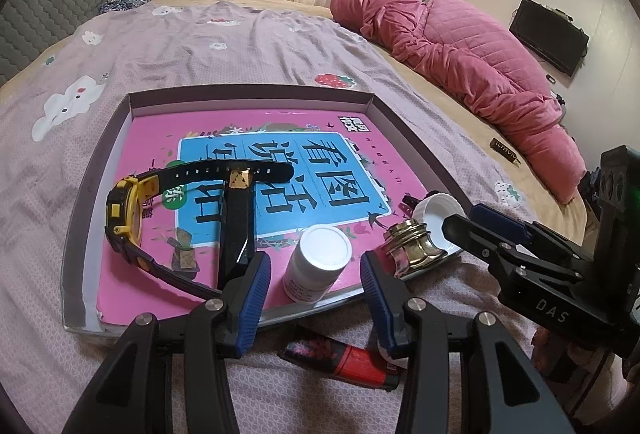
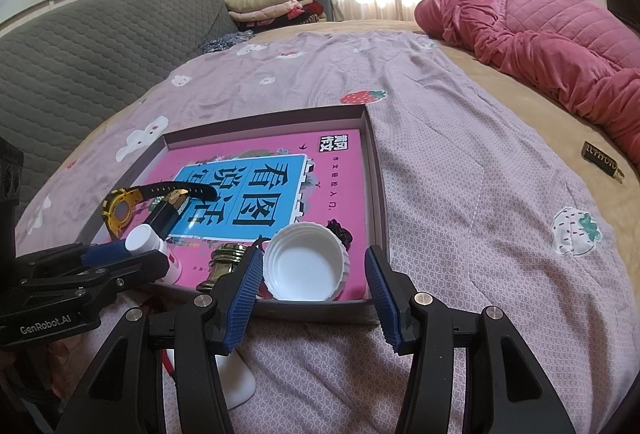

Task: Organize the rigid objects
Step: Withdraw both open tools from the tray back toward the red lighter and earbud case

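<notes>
A shallow grey tray on the bed holds a pink book. On the book lie a yellow-black watch and a black bar with a gold tip. A white pill bottle stands at the tray's near edge between the pads of my left gripper. The jaws are open, with gaps on both sides. In the right wrist view an upturned white cap sits between the fingers of my right gripper. That gripper is open too, its pads off the cap. A brass bell-shaped piece stands between bottle and cap.
A red-black lighter lies on the purple sheet under my left gripper. A white object lies under my right. A black clip lies behind the cap. A pink quilt is heaped at the right, with a small dark item near it.
</notes>
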A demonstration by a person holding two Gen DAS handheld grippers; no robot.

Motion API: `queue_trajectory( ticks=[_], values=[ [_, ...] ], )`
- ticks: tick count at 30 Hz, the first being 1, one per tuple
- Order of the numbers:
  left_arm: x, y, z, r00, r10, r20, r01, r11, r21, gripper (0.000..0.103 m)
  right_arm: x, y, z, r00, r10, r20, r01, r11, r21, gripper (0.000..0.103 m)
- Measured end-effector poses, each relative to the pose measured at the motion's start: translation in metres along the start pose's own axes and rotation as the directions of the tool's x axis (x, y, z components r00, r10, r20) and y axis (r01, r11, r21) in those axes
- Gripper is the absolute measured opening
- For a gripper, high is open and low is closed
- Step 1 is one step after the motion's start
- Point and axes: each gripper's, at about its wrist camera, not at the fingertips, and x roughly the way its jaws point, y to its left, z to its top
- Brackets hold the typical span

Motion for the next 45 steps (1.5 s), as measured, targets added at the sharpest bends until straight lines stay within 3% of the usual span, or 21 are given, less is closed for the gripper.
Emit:
queue_trajectory(
  ticks=[19, 24, 45],
  values=[
    [-0.019, 0.002, -0.005, 0.999, 0.011, 0.040, -0.011, 1.000, -0.010, 0.047, -0.002, 0.007, 0.000, 1.000, 0.003, 0.002, -0.003, 0.999, -0.032, 0.065],
    [-0.024, 0.002, -0.008, 0.999, 0.009, 0.051, -0.008, 1.000, -0.012, 0.057, -0.003, 0.007, -0.001, 1.000, 0.005, 0.003, -0.005, 0.999, -0.042, 0.067],
    [-0.046, -0.003, -0.020, 0.996, 0.055, 0.067, -0.055, 0.998, 0.004, 0.059, -0.028, 0.016, 0.000, 0.998, 0.030, 0.061, -0.024, 0.995, -0.099, 0.071]
  ],
)
